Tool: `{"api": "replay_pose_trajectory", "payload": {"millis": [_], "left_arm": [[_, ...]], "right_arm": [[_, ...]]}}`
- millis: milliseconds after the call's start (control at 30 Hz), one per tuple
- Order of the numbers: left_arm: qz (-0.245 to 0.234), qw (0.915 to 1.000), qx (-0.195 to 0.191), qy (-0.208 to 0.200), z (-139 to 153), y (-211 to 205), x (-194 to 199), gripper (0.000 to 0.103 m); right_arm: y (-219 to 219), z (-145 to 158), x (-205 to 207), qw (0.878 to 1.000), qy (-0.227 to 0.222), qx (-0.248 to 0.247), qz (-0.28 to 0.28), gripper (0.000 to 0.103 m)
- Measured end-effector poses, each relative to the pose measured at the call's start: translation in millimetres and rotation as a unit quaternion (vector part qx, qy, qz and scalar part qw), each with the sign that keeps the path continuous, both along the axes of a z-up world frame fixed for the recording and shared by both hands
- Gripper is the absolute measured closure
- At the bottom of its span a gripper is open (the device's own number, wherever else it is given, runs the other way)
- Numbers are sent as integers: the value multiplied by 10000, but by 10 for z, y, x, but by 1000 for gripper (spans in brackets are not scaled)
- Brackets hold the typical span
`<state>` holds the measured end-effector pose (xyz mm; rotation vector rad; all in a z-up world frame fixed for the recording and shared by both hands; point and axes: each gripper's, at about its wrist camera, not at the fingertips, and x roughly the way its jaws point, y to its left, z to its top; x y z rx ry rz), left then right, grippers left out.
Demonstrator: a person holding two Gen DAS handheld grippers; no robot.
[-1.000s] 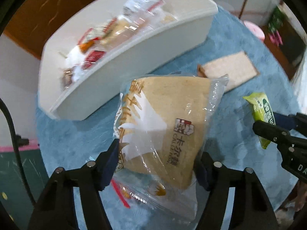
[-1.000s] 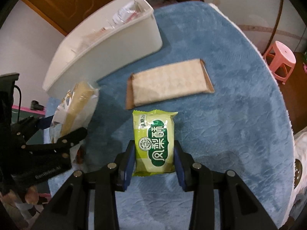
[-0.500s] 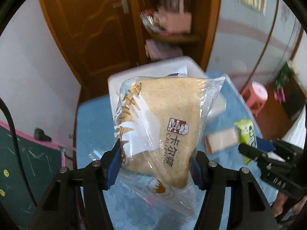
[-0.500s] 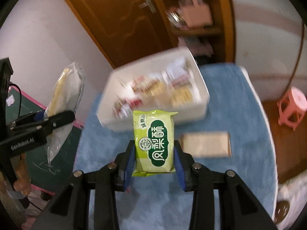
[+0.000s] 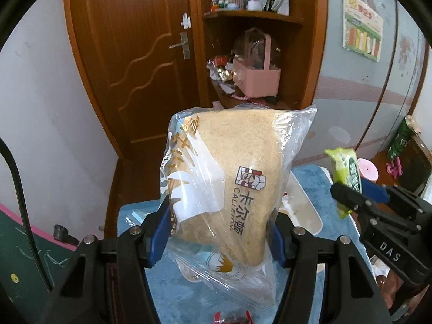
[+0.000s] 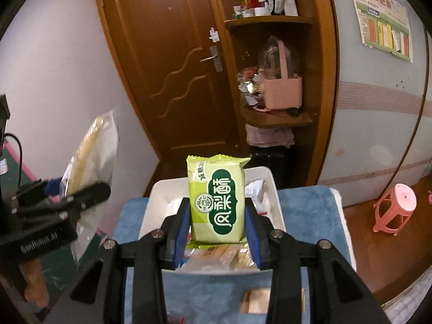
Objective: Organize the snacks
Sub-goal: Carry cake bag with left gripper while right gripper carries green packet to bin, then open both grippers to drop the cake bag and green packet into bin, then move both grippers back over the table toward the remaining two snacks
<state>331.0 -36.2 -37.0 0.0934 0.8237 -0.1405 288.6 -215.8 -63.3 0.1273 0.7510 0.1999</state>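
Observation:
My left gripper (image 5: 218, 232) is shut on a clear-wrapped bread packet (image 5: 229, 183) and holds it high above the blue-covered table (image 5: 313, 178). My right gripper (image 6: 217, 229) is shut on a green pastry packet (image 6: 217, 202) and holds it above the white bin (image 6: 272, 189), which has several wrapped snacks inside. In the left wrist view the green packet (image 5: 347, 170) shows at the right in the other gripper, and the bin (image 5: 305, 205) is mostly hidden behind the bread. In the right wrist view the bread packet (image 6: 91, 156) shows at the left.
A flat tan cracker packet (image 6: 259, 301) lies on the blue cloth near the bin. A small red-wrapped snack (image 5: 233, 318) lies below the left gripper. A wooden door (image 6: 172, 67), corner shelves with a pink basket (image 6: 282, 91), and a pink stool (image 6: 395, 208) stand beyond the table.
Both grippers have risen and tilted up with their packets. The view went from the table top to the room, and the bin now lies under the right gripper.

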Motion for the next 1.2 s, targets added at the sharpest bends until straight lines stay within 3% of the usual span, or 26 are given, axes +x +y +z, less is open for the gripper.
{"api": "replay_pose_trajectory", "payload": {"millis": [200, 267, 300, 333, 400, 633, 833, 1200], "left_arm": [[146, 9993, 72, 346, -455, -63, 392, 41], [130, 9988, 161, 436, -576, -93, 440, 35], [80, 9984, 215, 520, -648, -118, 471, 27], [75, 9982, 247, 542, -686, -137, 497, 19], [133, 9981, 333, 500, -741, -158, 503, 12], [296, 9974, 335, 557, -762, -123, 296, 11], [463, 9962, 433, 600, -699, -79, -122, 11], [632, 9969, 112, 462, -411, -219, -751, 11]], "right_arm": [[71, -319, 412, 9991, 331, -215, -161, 63], [102, -475, 512, 9983, 507, -280, -95, 47], [106, -535, 540, 9981, 541, -275, -103, 29], [109, -610, 555, 9978, 563, -308, -154, 21], [109, -693, 550, 9971, 564, -437, -257, 21], [88, -806, 336, 9960, 760, -382, -270, 21], [5, -714, 8, 9972, 651, -260, -259, 21], [-361, -409, -632, 9986, 374, -180, -313, 21]]}}
